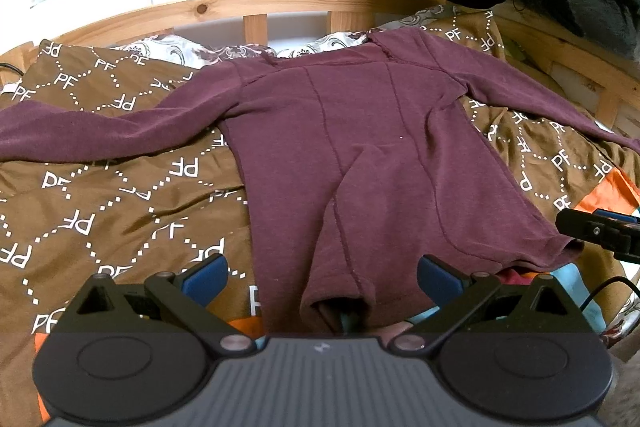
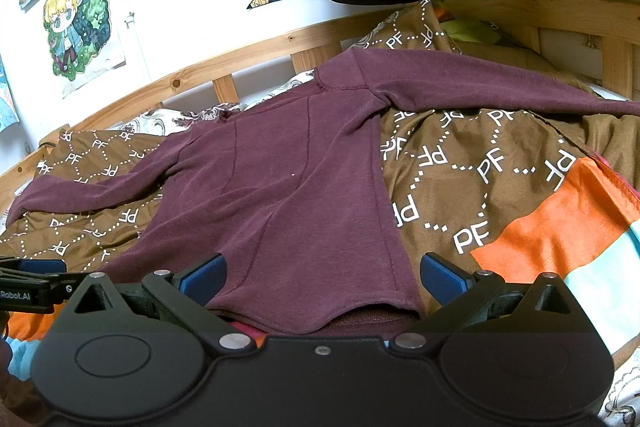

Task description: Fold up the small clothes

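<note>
Left wrist view: the left gripper [image 1: 322, 281] is seen with its jaws spread wide and nothing held; the hem of the maroon top [image 1: 352, 163] lies between and just ahead of them, bunched into a ridge. In the right wrist view the right gripper [image 2: 320, 279] is likewise wide open and empty, the hem's other corner lying between its jaws. Beyond both, the top is spread flat on the brown bedspread [image 2: 460, 163], sleeves out to each side, toward the wooden bed rail [image 1: 256, 7]. No fold appears begun; next, the hem corners probably need to be pinched.
</note>
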